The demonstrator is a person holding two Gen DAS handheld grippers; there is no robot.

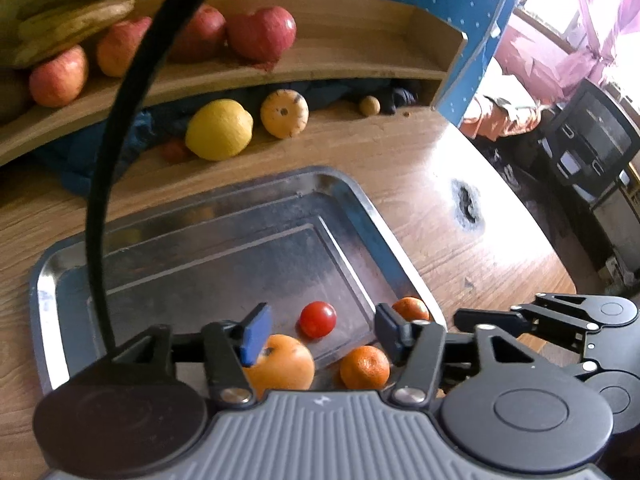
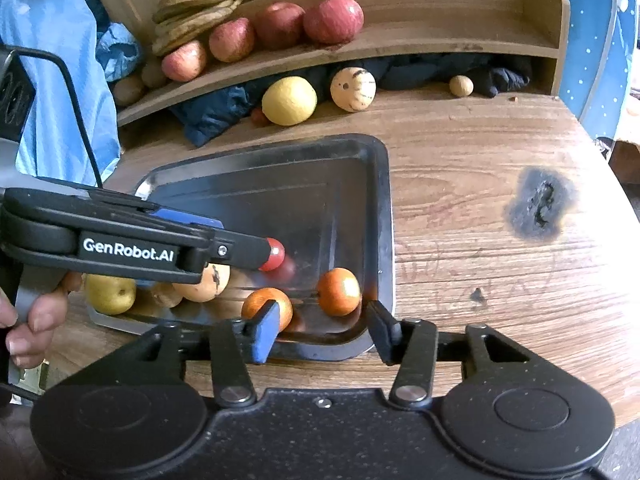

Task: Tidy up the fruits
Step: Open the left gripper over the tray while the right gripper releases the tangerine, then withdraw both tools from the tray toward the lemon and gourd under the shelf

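Right wrist view: left hand-held gripper [image 2: 276,254] spread, lower centre, over small red cherry tomato [image 2: 274,258] in steel tray [image 2: 384,200]; centre fingers, squeeze gently. Right hand-held gripper [image 2: 324,326] spread, empty.

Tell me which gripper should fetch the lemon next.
Right, probably. The right gripper is open and empty at the tray's near rim, facing the lemon. The left gripper hangs open over the cherry tomato.

A wooden table [image 2: 480,152] carries a dark burn mark [image 2: 540,208] near its right side. At the table's back, dark blue cloth [image 2: 216,114] is bunched under a wooden shelf [image 2: 440,40]; beyond the table's right edge hangs a pink curtain [image 1: 600,20]
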